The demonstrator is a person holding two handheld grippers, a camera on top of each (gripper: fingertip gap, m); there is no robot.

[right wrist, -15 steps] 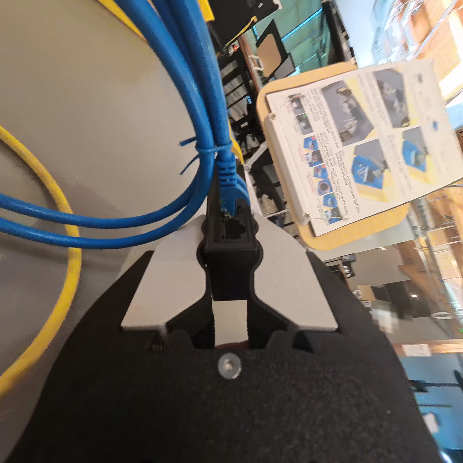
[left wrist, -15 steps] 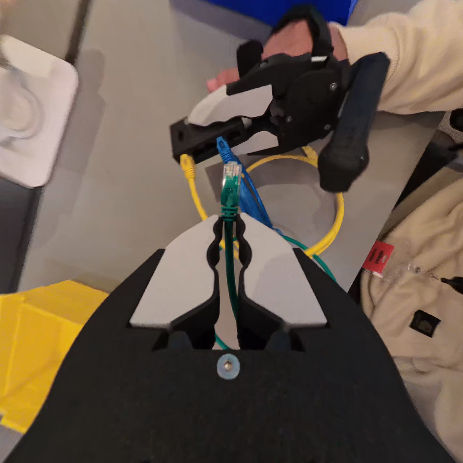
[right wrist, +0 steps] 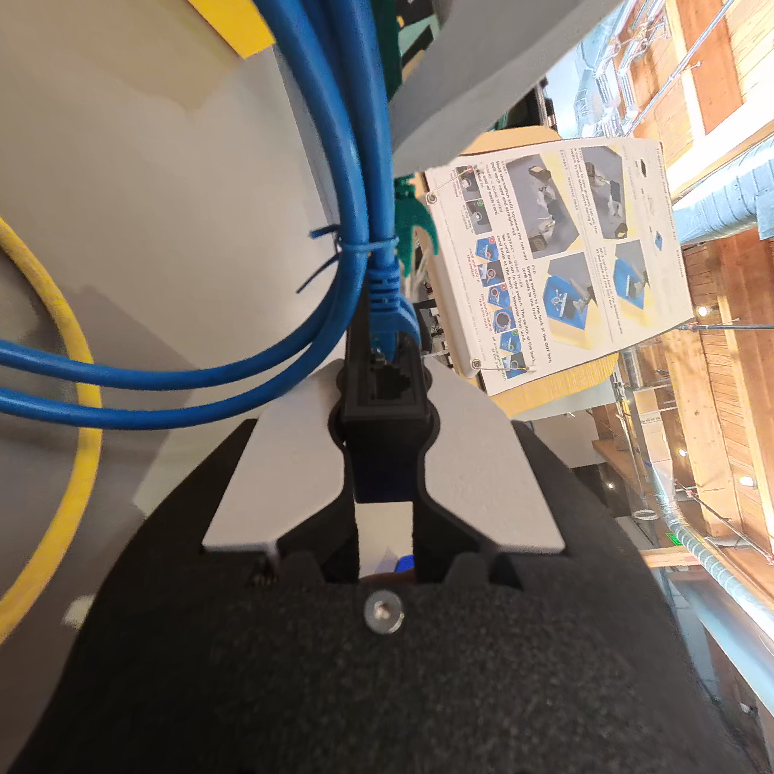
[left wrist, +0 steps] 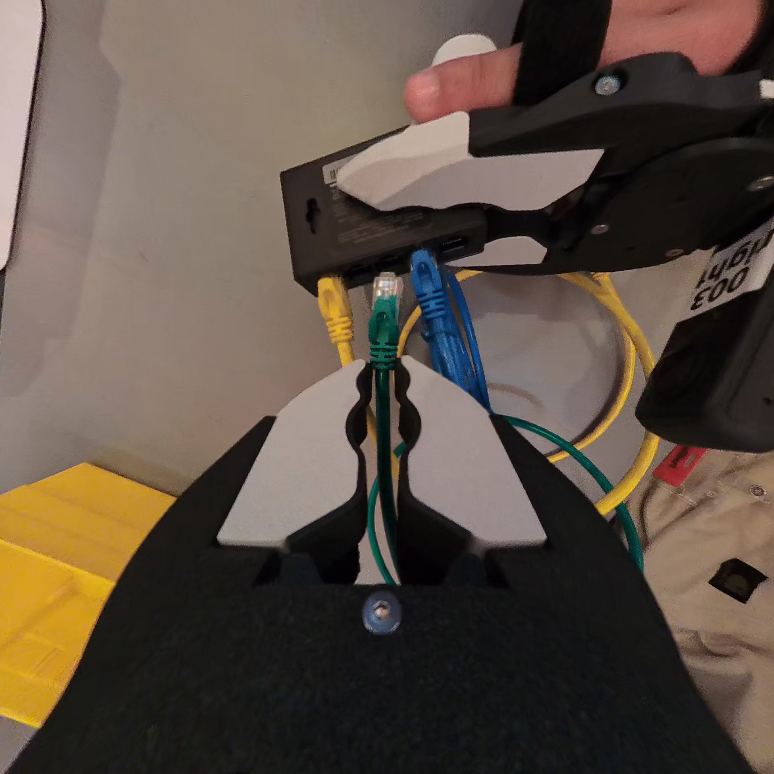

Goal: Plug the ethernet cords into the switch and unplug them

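Observation:
My left gripper (left wrist: 382, 363) is shut on the green ethernet cord (left wrist: 382, 331); its clear plug (left wrist: 387, 287) points up at the port row of the black switch (left wrist: 335, 234), just below an open port between the yellow and blue plugs. The yellow cord (left wrist: 333, 310) and blue cord (left wrist: 427, 285) are plugged into the switch. My right gripper (right wrist: 383, 368) is shut on the switch (right wrist: 383, 419) and holds it above the grey table; it also shows in the left wrist view (left wrist: 419, 184). The green plug (right wrist: 408, 226) shows behind the blue cord (right wrist: 383, 293).
A yellow bin (left wrist: 46, 565) lies at the lower left. The yellow cord loops on the table (left wrist: 167, 209) under the switch. A beige garment (left wrist: 712, 586) lies at the right. An instruction sheet on a wooden board (right wrist: 565, 259) stands beyond the switch.
My left gripper has brought the green plug much closer to the switch, now just under the ports. The right gripper still holds the switch, now closer in the left wrist view.

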